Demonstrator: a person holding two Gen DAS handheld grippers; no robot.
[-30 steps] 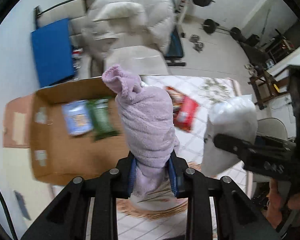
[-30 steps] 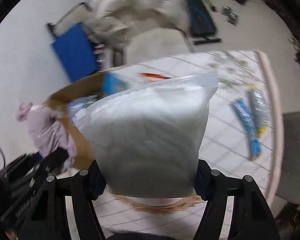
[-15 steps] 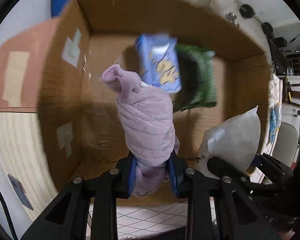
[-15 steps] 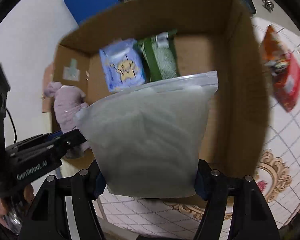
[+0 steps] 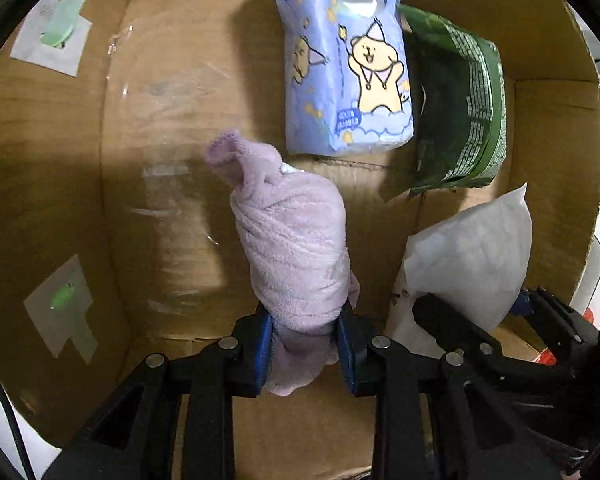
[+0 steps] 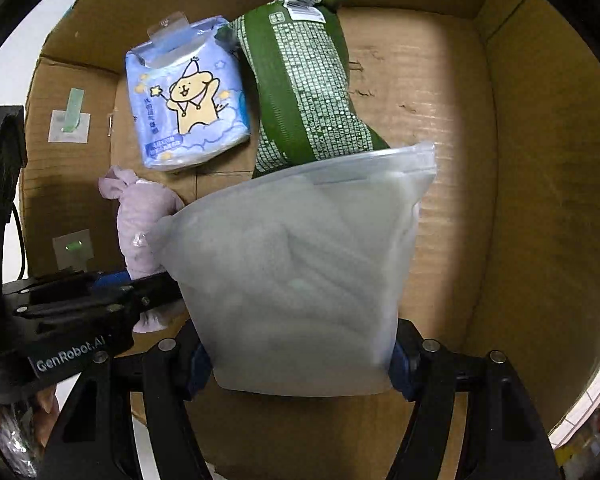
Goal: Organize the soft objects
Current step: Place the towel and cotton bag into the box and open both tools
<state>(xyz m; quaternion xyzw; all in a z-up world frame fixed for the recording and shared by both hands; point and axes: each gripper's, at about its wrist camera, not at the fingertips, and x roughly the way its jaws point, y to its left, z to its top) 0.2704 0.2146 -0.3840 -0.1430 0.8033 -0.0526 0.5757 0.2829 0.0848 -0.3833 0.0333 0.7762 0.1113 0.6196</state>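
Left claw [image 5: 306,346] clamped on the towel [image 5: 294,248], right claw [image 6: 300,364] on the pouch [image 6: 300,268]: release each onto bare box [image 5: 60,208] floor at lower frame, clear of the packets [image 5: 346,68].

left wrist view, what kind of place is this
Mostly the inside of a cardboard box, used as a sorting bin, probably in a home: a blue cartoon tissue pack and a green packet lie in it. The room itself is hardly visible.

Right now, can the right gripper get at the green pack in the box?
Probably not: the right gripper is shut on the frosted zip bag, which also hangs between it and the green pack. It must drop the bag first.
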